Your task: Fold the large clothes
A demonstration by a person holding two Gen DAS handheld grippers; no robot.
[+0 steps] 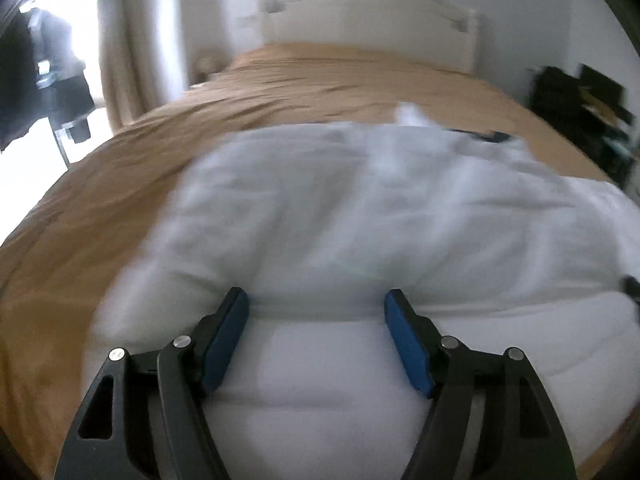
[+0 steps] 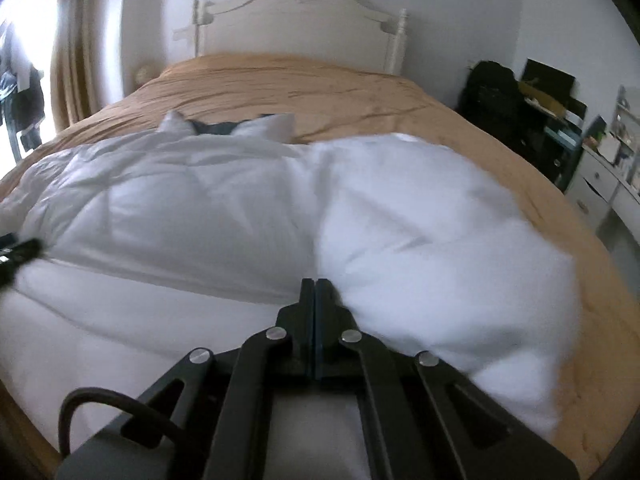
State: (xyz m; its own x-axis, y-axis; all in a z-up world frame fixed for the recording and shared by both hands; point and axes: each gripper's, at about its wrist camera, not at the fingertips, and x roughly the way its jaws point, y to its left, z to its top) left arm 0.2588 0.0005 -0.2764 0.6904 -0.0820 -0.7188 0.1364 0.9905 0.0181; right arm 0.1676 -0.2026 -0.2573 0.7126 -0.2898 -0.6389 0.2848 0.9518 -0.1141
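Nearest in the left wrist view, the left gripper [image 1: 316, 312] stands with its jaws wide, blue pads [image 1: 224, 340] apart and nothing pinched between them; a raised fold edge of the white padded garment [image 1: 340, 216] runs left to right just at the fingertips, though blur hides whether they touch it. In the right wrist view the right gripper [image 2: 315, 284] has its jaws pressed flat together; whether a thin edge of the fabric is caught at the tips I cannot tell, but a puffy fold of the white garment [image 2: 432, 232] bulges up just to their right. The garment lies spread across the near part of the tan bedspread [image 2: 320, 84], its long axis running left to right, a dark collar lining [image 2: 216, 127] at its far edge. The left gripper's tip shows at the left rim [image 2: 20, 252], level with the same fold line. Judging from this, the next fold turns on that near edge lying crosswise before both grippers, directly between the open left jaws. Beyond stands the white headboard [image 2: 296, 12]
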